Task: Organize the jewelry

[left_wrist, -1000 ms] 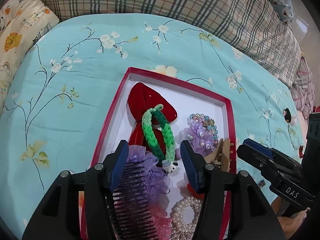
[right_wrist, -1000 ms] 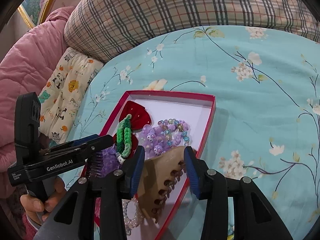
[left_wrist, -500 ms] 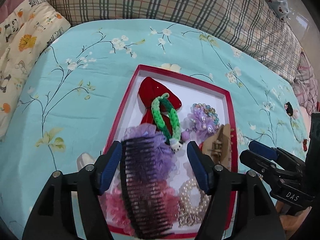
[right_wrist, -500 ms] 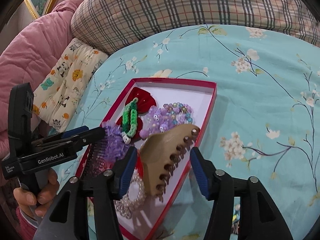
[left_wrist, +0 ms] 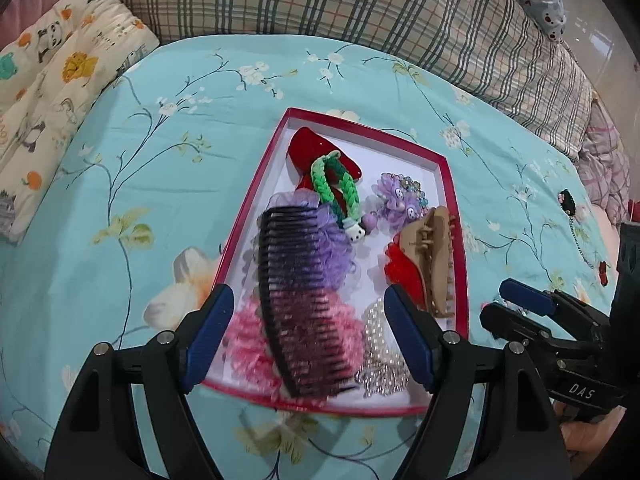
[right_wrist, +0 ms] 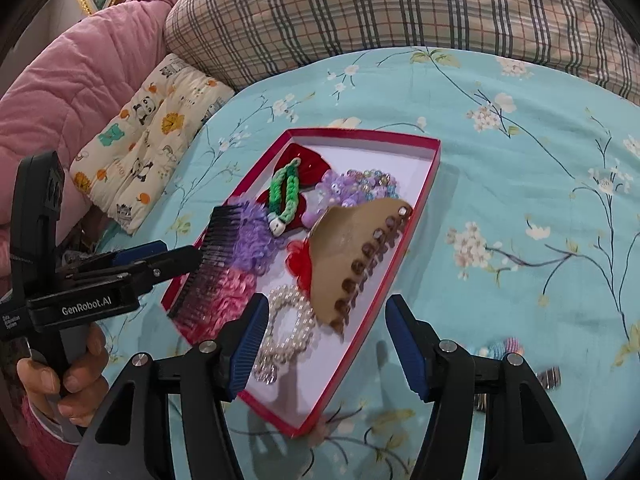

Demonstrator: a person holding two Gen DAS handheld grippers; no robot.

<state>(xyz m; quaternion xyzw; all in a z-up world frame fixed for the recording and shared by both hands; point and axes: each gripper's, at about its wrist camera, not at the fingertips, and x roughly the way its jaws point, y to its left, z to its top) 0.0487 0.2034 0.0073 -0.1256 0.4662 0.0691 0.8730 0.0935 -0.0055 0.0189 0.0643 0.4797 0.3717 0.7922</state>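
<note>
A red-rimmed white tray (left_wrist: 256,200) lies on the blue flowered bedspread. In it a dark comb (left_wrist: 296,300) rests across a purple scrunchie (left_wrist: 332,252) and a pink scrunchie (left_wrist: 248,336). A tan claw clip (right_wrist: 352,248) lies by the tray's right rim (right_wrist: 420,216), over a red flower piece (right_wrist: 300,260). A red bow (left_wrist: 316,152), a green braided tie (left_wrist: 332,188), a purple beaded bracelet (left_wrist: 396,200) and a pearl scrunchie (right_wrist: 288,328) are also inside. My left gripper (left_wrist: 306,308) hangs over the comb, jaws opening, touching nothing. My right gripper (right_wrist: 326,312) hovers before the claw clip, jaws opening, pads clear of it.
A plaid pillow (left_wrist: 360,20) runs along the far side. A panda-print cushion (right_wrist: 148,136) and a pink quilt (right_wrist: 72,80) lie to the left. A necklace (left_wrist: 572,216) and small pieces (right_wrist: 508,348) sit on the bedspread right of the tray.
Both grippers have opened and drawn back toward me. The comb has left the left jaws and the claw clip the right jaws; both now lie in the tray.
</note>
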